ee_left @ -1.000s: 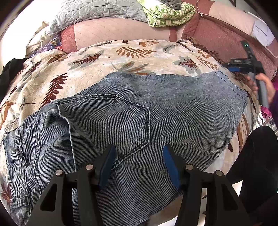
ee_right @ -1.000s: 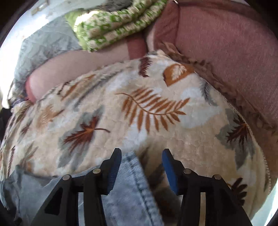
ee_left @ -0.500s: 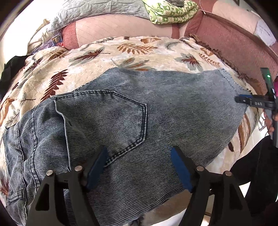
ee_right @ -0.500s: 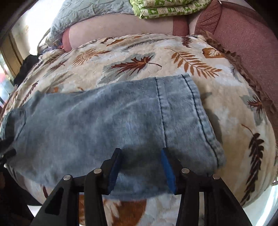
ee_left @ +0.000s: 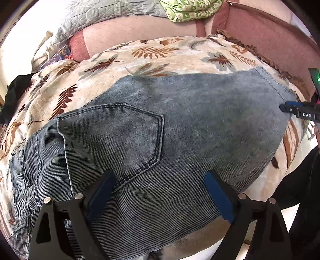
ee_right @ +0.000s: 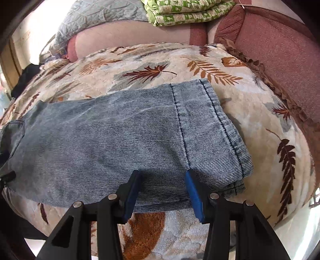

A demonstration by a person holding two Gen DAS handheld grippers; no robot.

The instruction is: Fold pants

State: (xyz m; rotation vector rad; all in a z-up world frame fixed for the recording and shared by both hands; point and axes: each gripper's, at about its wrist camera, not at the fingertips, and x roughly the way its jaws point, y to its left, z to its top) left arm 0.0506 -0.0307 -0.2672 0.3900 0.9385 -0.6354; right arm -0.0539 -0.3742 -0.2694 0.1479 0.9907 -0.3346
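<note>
Blue denim pants [ee_left: 190, 124] lie flat across a leaf-print blanket [ee_left: 152, 54], back pocket [ee_left: 120, 132] up, waist to the left, leg hems [ee_right: 226, 128] to the right. My left gripper [ee_left: 160, 180] is open and empty, hovering over the seat area just below the pocket. My right gripper [ee_right: 163, 176] is open and empty above the near edge of the legs, close to the hems. The right gripper also shows at the right edge of the left wrist view [ee_left: 300, 112].
The blanket covers a sofa with a reddish-brown back [ee_right: 280, 50]. A folded green-and-white quilt [ee_right: 186, 12] and a grey quilt [ee_right: 96, 16] rest on top at the rear. A black item [ee_left: 14, 96] lies at the far left. The blanket's front edge [ee_right: 152, 230] drops off below the pants.
My right gripper has pulled back from the far hem corner to the near edge of the legs. My left gripper's jaws have spread wider and it has drawn back slightly.
</note>
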